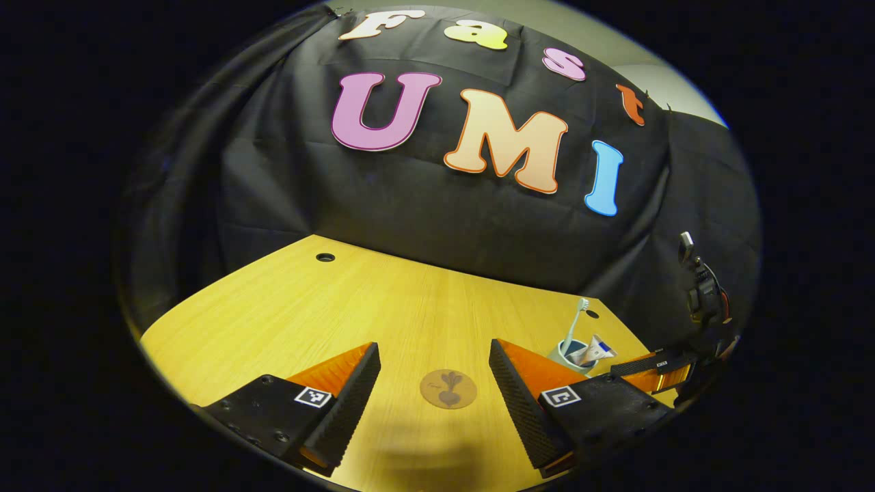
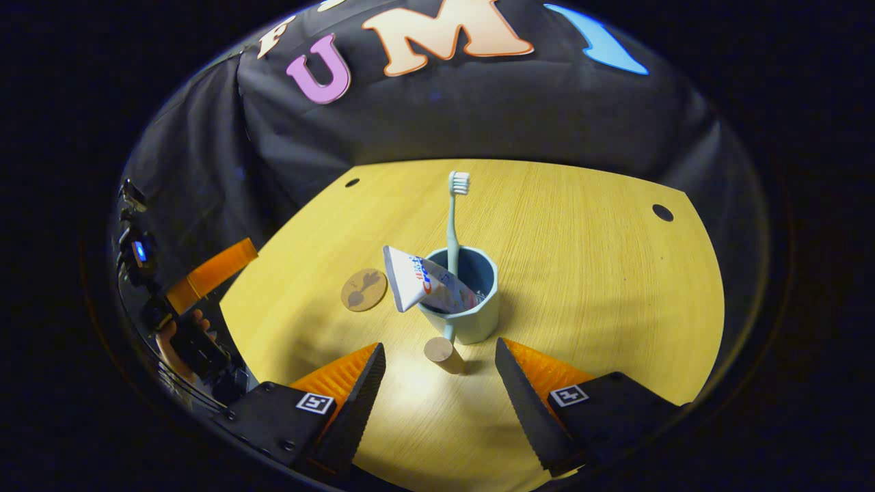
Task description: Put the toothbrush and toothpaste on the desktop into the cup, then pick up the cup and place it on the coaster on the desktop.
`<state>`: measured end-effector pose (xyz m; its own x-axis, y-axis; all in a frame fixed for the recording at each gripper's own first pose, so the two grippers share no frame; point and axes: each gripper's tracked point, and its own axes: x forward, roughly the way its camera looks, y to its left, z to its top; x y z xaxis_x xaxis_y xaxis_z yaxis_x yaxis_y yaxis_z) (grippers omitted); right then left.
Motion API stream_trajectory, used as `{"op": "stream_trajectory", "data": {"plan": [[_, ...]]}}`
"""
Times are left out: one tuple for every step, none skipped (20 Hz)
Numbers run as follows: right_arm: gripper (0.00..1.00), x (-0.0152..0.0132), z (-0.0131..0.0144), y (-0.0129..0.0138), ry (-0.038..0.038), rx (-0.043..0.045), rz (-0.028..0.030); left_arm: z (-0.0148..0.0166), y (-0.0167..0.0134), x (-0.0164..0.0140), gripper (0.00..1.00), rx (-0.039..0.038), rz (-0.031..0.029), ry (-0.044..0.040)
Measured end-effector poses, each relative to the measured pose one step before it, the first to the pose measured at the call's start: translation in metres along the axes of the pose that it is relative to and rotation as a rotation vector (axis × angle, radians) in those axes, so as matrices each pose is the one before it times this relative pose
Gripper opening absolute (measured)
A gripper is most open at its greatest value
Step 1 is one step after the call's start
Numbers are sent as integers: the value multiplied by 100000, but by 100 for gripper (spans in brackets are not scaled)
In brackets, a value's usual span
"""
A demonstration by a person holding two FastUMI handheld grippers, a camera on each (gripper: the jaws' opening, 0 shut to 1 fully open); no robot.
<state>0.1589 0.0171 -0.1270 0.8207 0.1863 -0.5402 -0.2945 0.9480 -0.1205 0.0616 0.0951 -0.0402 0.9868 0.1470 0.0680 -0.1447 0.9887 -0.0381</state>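
A pale-blue toothbrush (image 2: 452, 219) and white toothpaste tube (image 2: 420, 281) stood in the blue-grey ceramic cup (image 2: 468, 301) at centre frame, the round cork coaster (image 2: 364, 290) to its left. Both the left gripper (image 1: 434, 383) and right gripper (image 2: 441, 383) hung released, grasping nothing.

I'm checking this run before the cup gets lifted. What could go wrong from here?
1. The toothpaste leans far out over the cup rim, so a tilted lift might tip it out.
2. The cup's handle points at the open right gripper; a poor grasp there might twist the cup.
3. The toothbrush stands tall and could topple.
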Motion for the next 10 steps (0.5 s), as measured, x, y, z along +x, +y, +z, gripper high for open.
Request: {"op": "stream_trajectory", "data": {"plan": [[98,608,-118,228,2653,-2302,-1366,55,443,24,94,-260,-898,784],[98,522,-35,193,2681,-1935,-1393,207,381,32,95,-91,-815,505],[94,420,-112,21,2914,-1348,-1709,186,468,124,95,300,-295,13],[99,389,-103,61,2935,-918,-1108,268,546,156,95,394,36,34],[99,334,15,14,2890,-493,-1187,132,579,148,95,421,100,289],[94,379,-61,-7,2908,116,-1145,94,632,82,95,560,822,574],[94,294,-85,48,2756,499,-496,-564,-1261,1827,95,736,126,734],[94,287,-150,-39,3051,648,-669,5,331,48,95,703,-108,679],[99,279,-122,-189,2688,170,-1143,-118,298,-14,95,533,-288,402],[94,223,-15,-197,1770,-514,-1000,-64,165,75,95,288,-419,482]]}}
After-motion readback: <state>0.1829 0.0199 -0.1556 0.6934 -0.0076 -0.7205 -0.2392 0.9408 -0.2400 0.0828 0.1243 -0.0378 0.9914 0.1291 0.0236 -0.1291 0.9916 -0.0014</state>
